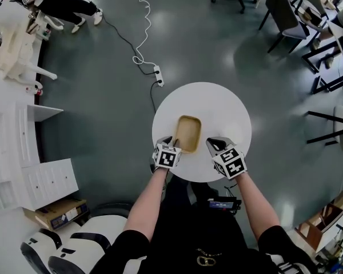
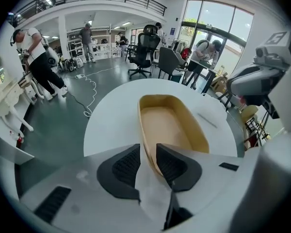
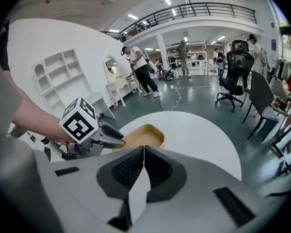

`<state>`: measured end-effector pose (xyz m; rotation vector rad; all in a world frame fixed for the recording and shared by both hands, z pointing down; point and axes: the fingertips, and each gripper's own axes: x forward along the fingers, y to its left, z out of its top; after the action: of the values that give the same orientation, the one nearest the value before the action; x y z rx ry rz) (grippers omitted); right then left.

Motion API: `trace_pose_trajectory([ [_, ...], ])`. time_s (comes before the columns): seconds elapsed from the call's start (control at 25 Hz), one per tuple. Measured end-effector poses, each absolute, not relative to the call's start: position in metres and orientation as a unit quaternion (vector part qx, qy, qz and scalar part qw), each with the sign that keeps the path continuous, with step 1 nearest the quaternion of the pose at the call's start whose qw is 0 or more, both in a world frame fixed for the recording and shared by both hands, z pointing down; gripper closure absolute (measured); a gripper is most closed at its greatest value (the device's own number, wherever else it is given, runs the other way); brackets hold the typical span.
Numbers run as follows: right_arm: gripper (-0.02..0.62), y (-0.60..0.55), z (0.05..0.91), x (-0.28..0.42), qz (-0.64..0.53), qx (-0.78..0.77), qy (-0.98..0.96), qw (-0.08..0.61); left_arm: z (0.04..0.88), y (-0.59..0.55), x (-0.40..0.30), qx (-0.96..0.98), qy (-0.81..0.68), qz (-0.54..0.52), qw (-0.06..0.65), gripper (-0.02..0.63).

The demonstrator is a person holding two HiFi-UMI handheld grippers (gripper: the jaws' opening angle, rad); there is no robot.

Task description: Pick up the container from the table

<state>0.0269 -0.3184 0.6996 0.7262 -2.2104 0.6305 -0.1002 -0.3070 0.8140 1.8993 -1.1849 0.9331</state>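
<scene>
Left gripper (image 2: pixel 148 161) straddles container (image 2: pixel 170 126) rim

Angled down at lower centre, its jaws stand apart around the near wall; right gripper (image 3: pixel 143 165) jaws together, empty, over white bench (image 1: pixel 224 104).

The container (image 1: pixel 188 132) sits on the table (image 1: pixel 217 106) — left tongs (image 1: pixel 173 143) astride its near rim, right tongs (image 1: pixel 215 144) beside it.

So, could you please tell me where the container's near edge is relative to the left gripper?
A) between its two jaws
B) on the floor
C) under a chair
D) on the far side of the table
A: in the left gripper view the container sits on the table, its near edge running between the parted jaws of the left gripper.
</scene>
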Motion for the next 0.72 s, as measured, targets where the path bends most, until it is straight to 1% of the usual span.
trace_pose_trajectory([
  [0.16, 0.529, -0.321, 0.7048, 0.03, 0.249, 0.282, -0.853, 0.361, 0.8231, -0.3059, -0.0983, 0.725, -0.459, 0.363, 0.362, 0.507],
  [0.28, 0.529, -0.3223, 0.7054, 0.0309, 0.251, 0.282, -0.852, 0.363, 0.8249, -0.3061, -0.0986, 0.719, -0.465, 0.366, 0.365, 0.545],
  [0.52, 0.529, -0.3214, 0.7069, 0.0324, 0.254, 0.283, -0.85, 0.364, 0.823, -0.3047, -0.1003, 0.708, -0.475, 0.36, 0.378, 0.574],
  [0.72, 0.529, -0.3207, 0.7024, 0.0318, 0.255, 0.284, -0.852, 0.359, 0.8181, -0.3064, -0.104, 0.703, -0.483, 0.358, 0.38, 0.578],
])
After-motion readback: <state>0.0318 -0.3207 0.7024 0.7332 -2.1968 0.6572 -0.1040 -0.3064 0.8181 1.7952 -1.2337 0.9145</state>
